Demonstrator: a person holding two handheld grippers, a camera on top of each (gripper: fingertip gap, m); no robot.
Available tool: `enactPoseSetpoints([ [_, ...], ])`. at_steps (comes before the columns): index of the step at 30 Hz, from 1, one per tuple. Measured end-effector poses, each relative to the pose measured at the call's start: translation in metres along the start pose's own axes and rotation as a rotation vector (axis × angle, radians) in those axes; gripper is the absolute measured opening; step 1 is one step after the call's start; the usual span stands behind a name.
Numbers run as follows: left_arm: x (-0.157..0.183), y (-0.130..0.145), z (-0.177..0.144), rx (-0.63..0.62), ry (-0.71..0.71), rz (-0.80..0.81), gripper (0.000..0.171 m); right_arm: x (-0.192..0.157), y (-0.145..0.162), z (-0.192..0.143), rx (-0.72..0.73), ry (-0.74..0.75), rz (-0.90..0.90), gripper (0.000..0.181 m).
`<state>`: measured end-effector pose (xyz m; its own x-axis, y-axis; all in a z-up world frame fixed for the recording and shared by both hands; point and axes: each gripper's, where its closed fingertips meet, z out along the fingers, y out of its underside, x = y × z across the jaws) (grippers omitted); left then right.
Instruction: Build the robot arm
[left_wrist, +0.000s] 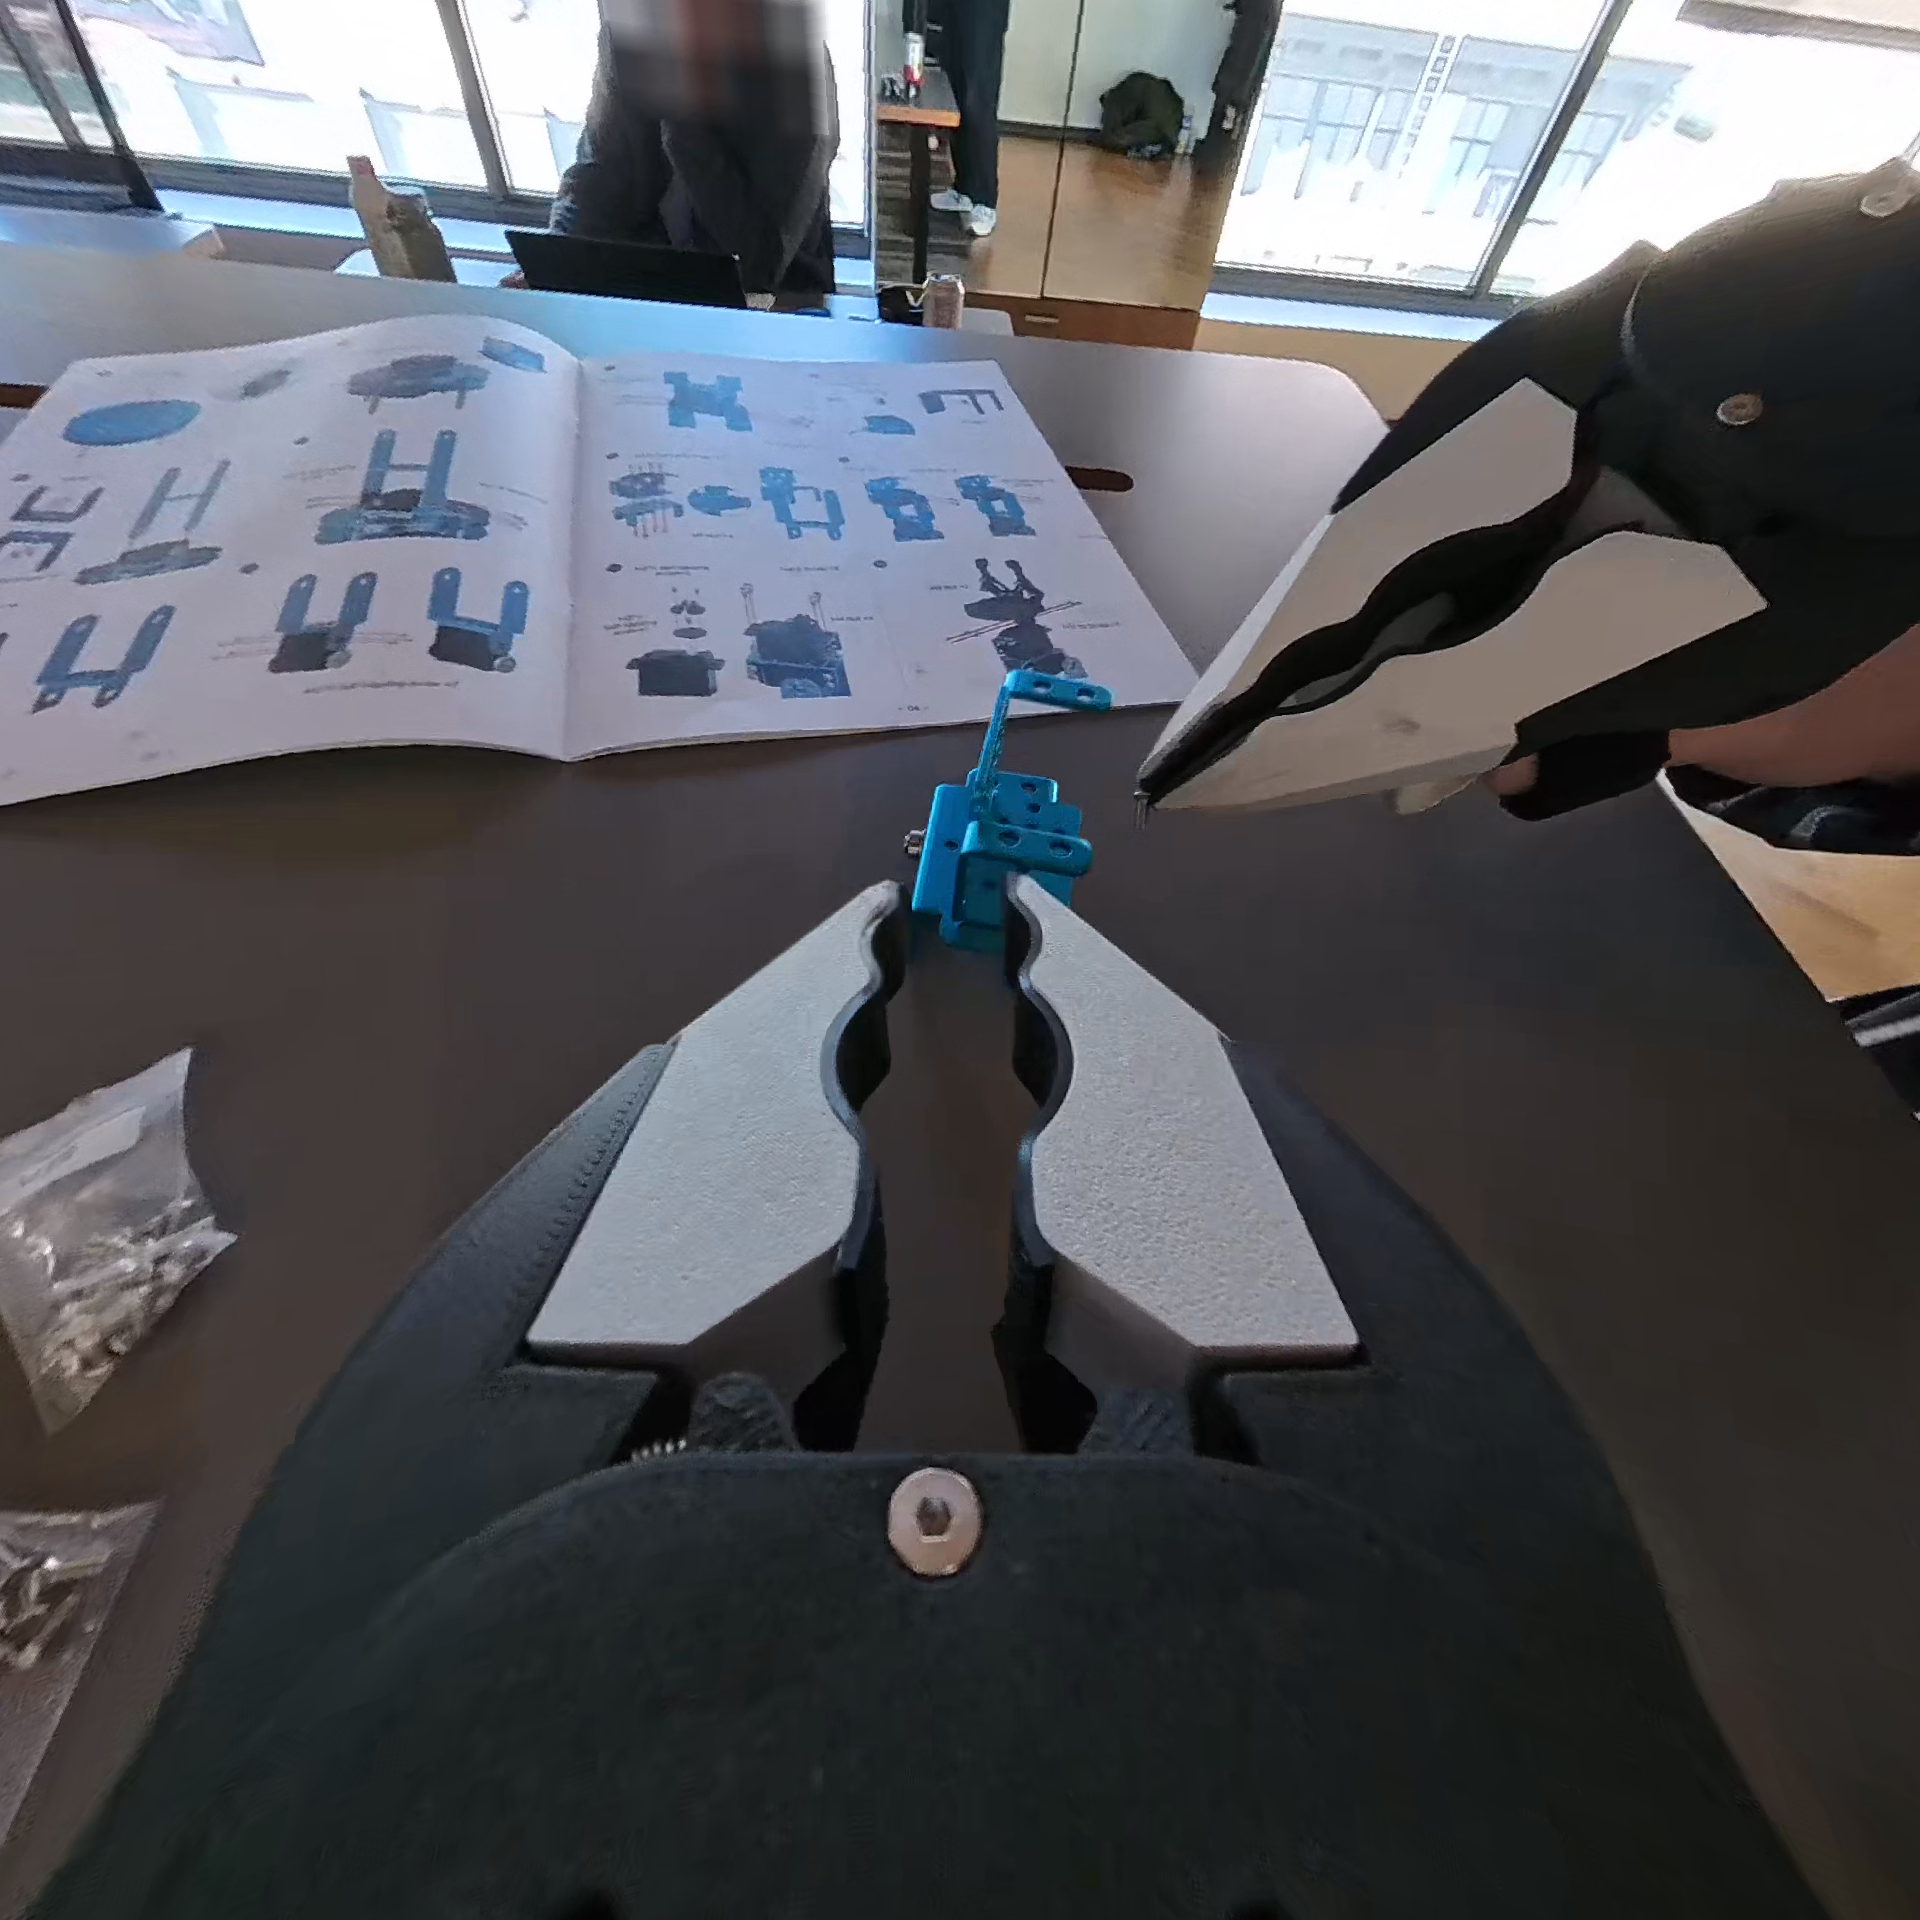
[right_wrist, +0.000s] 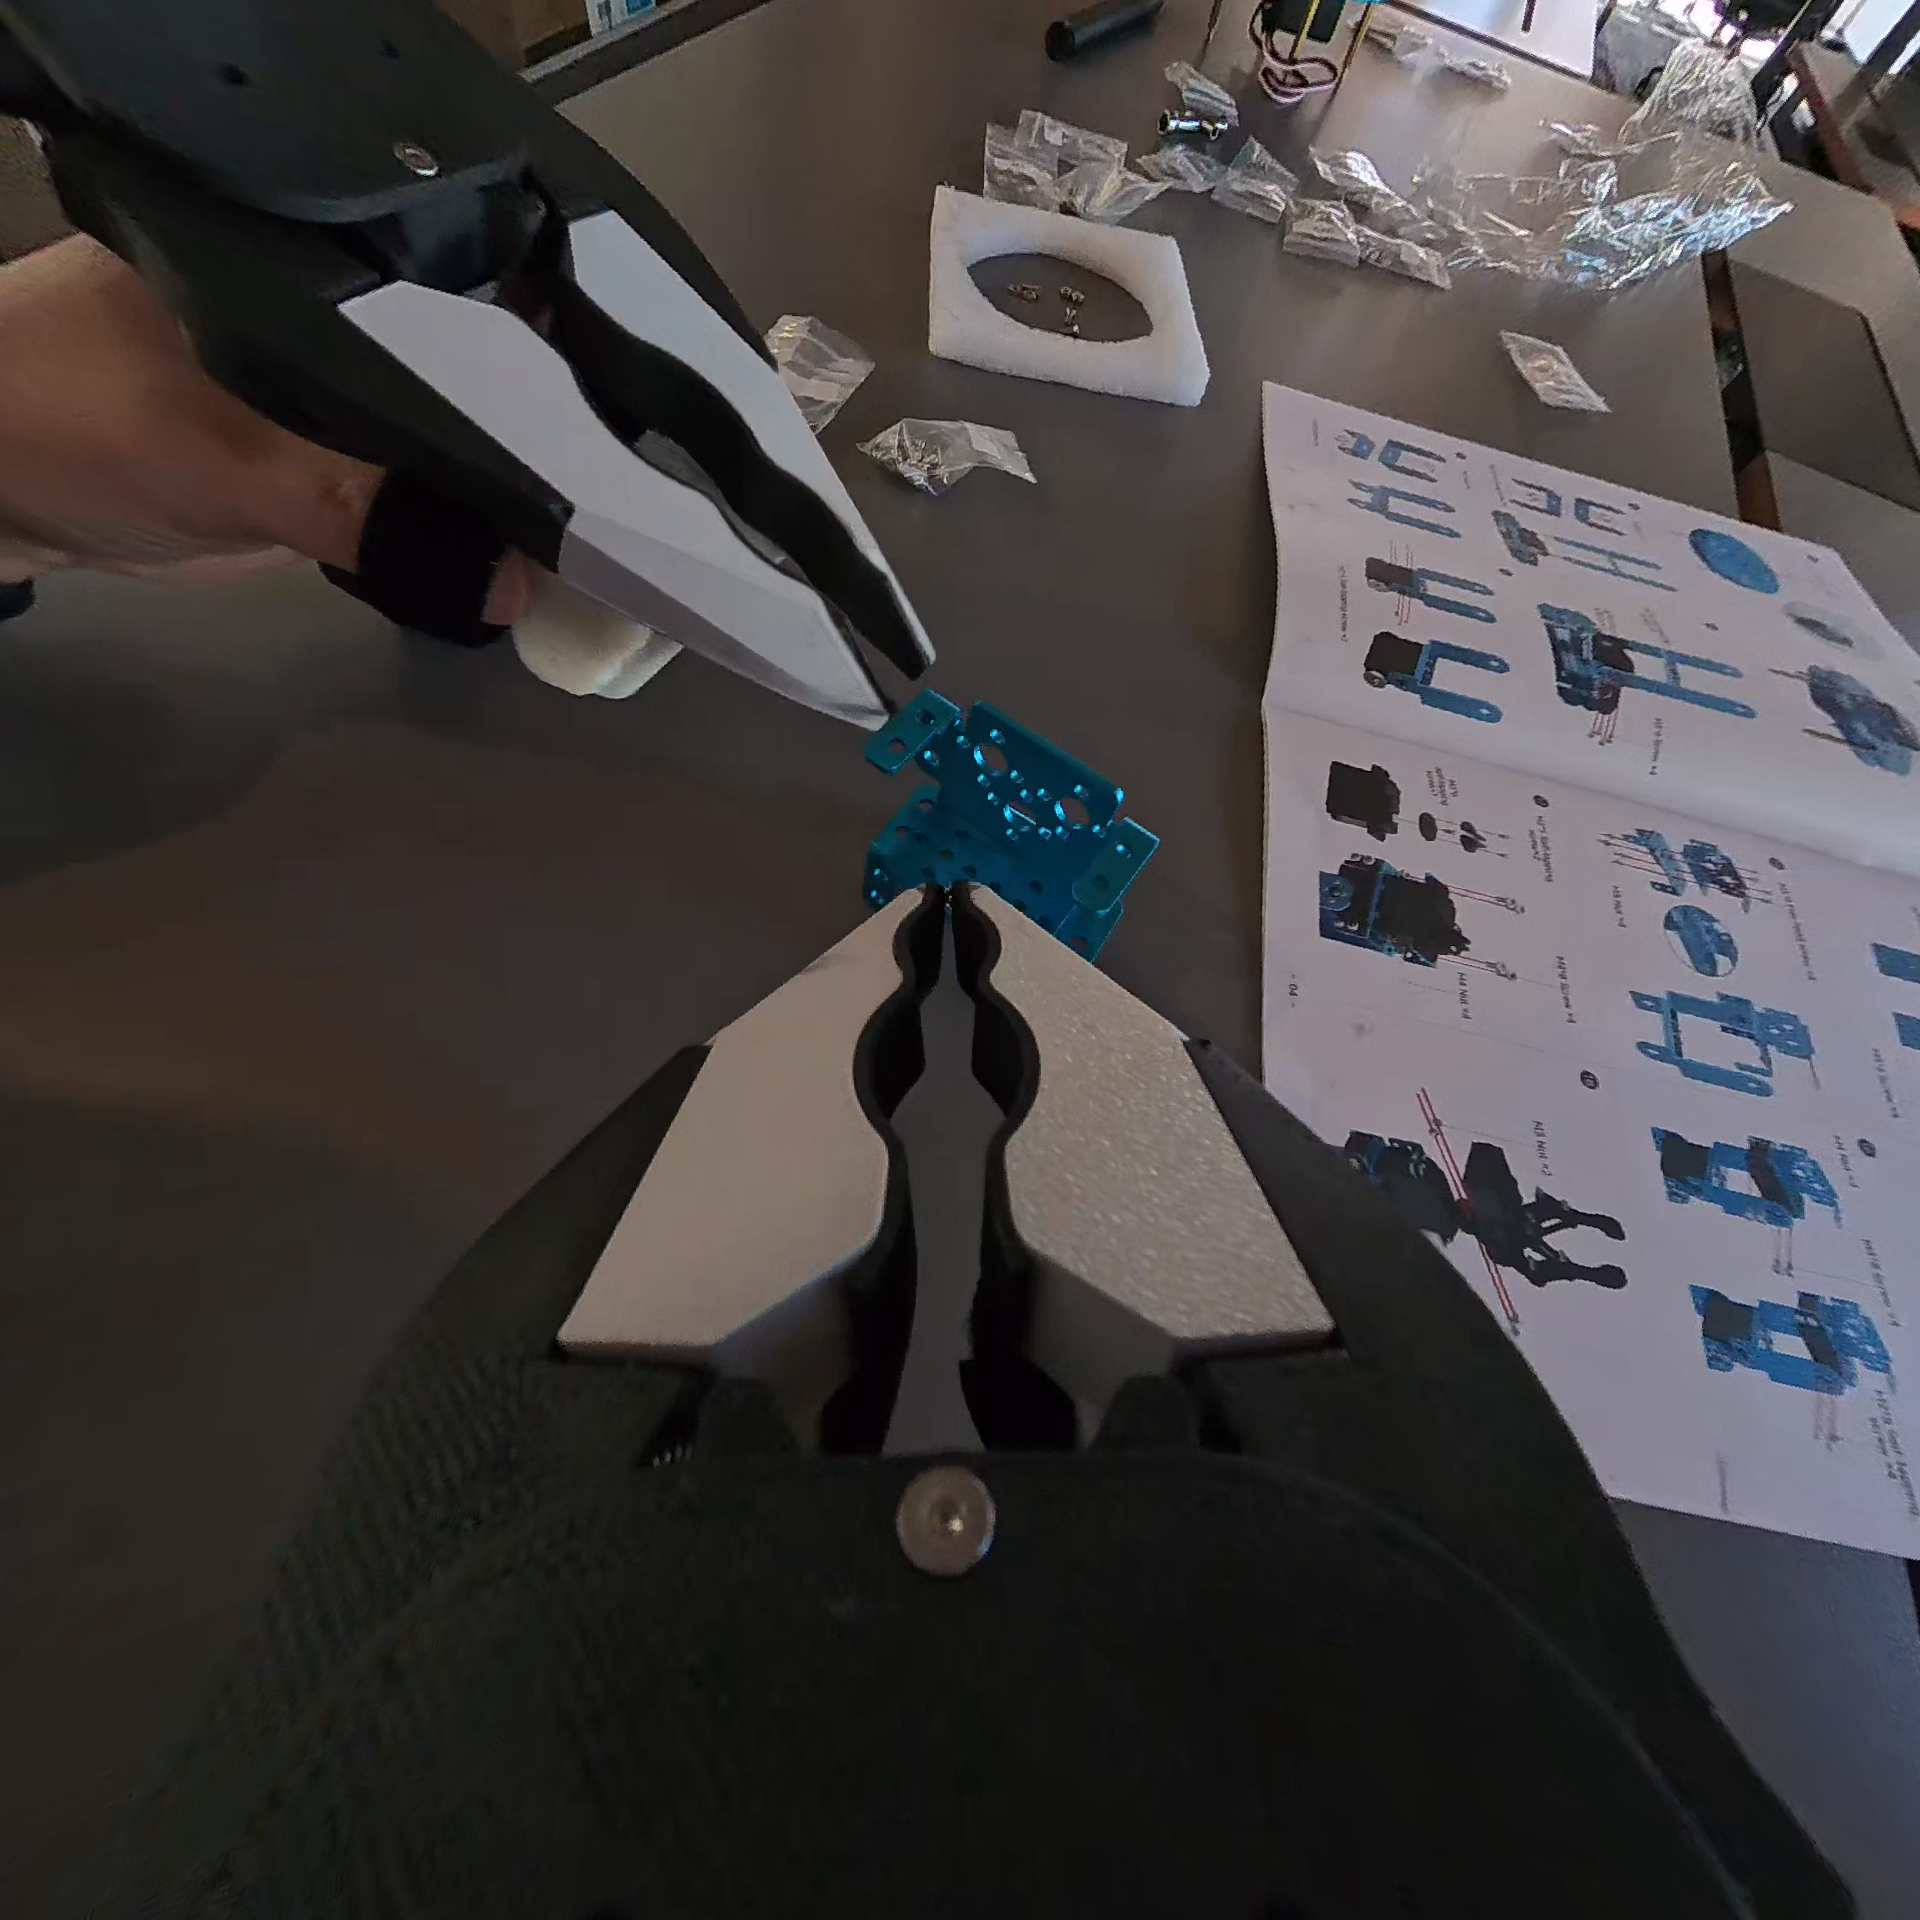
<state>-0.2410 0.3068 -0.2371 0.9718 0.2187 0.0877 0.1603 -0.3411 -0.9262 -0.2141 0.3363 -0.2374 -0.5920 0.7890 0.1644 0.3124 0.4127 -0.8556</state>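
A blue perforated metal bracket assembly (left_wrist: 1003, 831) stands on the dark table (left_wrist: 416, 987). My left gripper (left_wrist: 954, 894) is shut on its near lower part, with both fingertips against the blue metal. The right wrist view shows the left gripper (right_wrist: 899, 691) reaching in from the upper left to the assembly (right_wrist: 1018, 821) at an upper tab. My right gripper (right_wrist: 948, 891) is shut on a small metal screw (right_wrist: 945, 896), close in front of the assembly. In the left wrist view the right gripper (left_wrist: 1143, 800) hovers just right of the assembly, and the screw (left_wrist: 1140, 814) pokes down from its tips.
An open instruction booklet (left_wrist: 582, 540) lies behind the assembly; it also shows in the right wrist view (right_wrist: 1558, 935). Clear bags of small hardware (left_wrist: 94, 1226) lie at the left. A white foam piece (right_wrist: 1070, 301) with screws and more bags (right_wrist: 945, 452) lie farther off. A person sits at a laptop (left_wrist: 623, 265). Spacing between my two grippers at the tips: around 5 cm.
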Motion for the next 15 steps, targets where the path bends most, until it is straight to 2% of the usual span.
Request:
enactPoseSetpoints([
  [6, 0.003, 0.006, 0.008, -0.054, -0.034, 0.064, 0.015, 0.002, 0.007, -0.001, 0.007, -0.011, 0.038, 0.001],
  [15, 0.005, 0.004, 0.013, -0.053, -0.055, 0.114, 0.001, 0.008, 0.012, -0.003, 0.016, 0.009, 0.039, 0.000],
])
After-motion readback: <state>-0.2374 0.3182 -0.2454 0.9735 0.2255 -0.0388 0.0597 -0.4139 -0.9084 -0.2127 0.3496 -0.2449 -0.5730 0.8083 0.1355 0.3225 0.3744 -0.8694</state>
